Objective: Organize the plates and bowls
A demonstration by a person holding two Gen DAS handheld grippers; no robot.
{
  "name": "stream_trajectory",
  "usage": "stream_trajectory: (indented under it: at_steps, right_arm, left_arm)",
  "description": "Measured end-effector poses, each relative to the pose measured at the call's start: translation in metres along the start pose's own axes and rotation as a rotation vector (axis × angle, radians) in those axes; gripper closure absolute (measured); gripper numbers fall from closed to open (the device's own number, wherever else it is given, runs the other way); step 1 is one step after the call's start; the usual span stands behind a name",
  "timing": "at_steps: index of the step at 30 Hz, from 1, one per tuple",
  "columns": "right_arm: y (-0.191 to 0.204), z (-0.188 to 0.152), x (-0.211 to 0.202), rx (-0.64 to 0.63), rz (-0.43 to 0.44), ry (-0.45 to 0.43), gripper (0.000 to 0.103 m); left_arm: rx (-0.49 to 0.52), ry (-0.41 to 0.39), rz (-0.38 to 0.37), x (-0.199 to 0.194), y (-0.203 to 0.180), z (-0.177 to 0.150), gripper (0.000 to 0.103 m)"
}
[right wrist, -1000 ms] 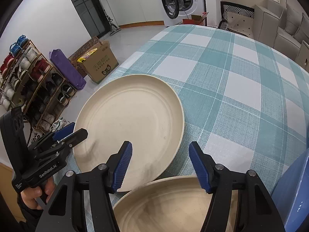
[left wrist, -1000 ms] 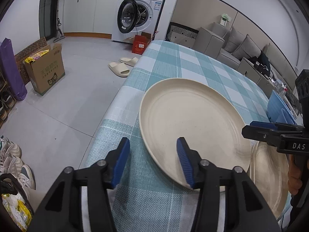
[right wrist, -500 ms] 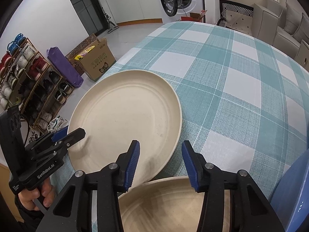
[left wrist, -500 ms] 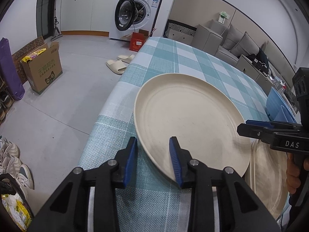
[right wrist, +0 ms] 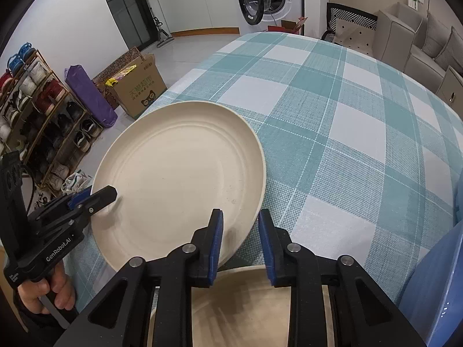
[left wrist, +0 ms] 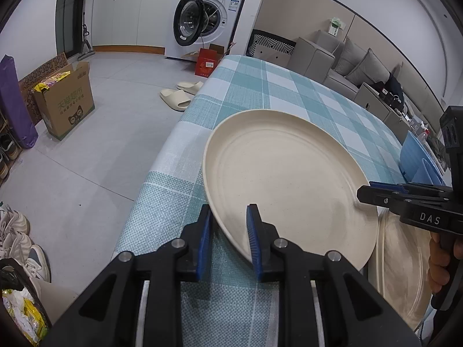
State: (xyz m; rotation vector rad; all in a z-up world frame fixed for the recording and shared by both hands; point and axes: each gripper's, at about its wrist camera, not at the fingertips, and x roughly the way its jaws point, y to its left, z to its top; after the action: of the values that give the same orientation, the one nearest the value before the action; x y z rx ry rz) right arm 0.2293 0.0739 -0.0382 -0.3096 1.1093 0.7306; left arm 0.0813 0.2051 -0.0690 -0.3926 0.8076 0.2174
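A large cream plate (left wrist: 283, 173) (right wrist: 179, 179) sits near the left edge of the teal checked table (left wrist: 260, 86), its near side overlapping a second cream plate (left wrist: 402, 266) (right wrist: 246, 303). My left gripper (left wrist: 228, 241) is shut on the large plate's rim at its left side; the right wrist view shows it side-on (right wrist: 95, 196). My right gripper (right wrist: 240, 243) straddles the rim on the opposite side. Its jaws are closing, with one pad over the plate and one outside the rim. From the left wrist view it (left wrist: 366, 193) looks pinched on that edge.
Blue dishes (left wrist: 413, 159) (right wrist: 434, 289) stand at the right of the table. The table edge drops to the floor just left of the plate. Down there are a cardboard box (left wrist: 63, 98), slippers (left wrist: 179, 95), a shoe rack (right wrist: 34, 115) and a washing machine (left wrist: 202, 17).
Both grippers' jaws have narrowed from wide apart to tight around the large plate's rim. Neither hand has shifted much, and the plate stays where it was.
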Motion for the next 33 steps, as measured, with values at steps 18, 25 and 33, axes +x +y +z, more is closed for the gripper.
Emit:
stream_trajectory:
  at_steps: [18, 25, 33]
  right_arm:
    - [0.007, -0.001, -0.003, -0.032, -0.010, -0.020, 0.083]
    - [0.009, 0.000, -0.009, -0.035, -0.006, -0.033, 0.083]
    - [0.011, 0.000, -0.025, -0.048, -0.011, -0.060, 0.083]
  left_arm:
    - [-0.006, -0.008, 0.027, -0.003, 0.000, 0.001, 0.081]
    - [0.003, -0.024, 0.031, -0.009, -0.001, 0.003, 0.081]
    - [0.013, -0.038, 0.028, -0.018, -0.005, 0.005, 0.081]
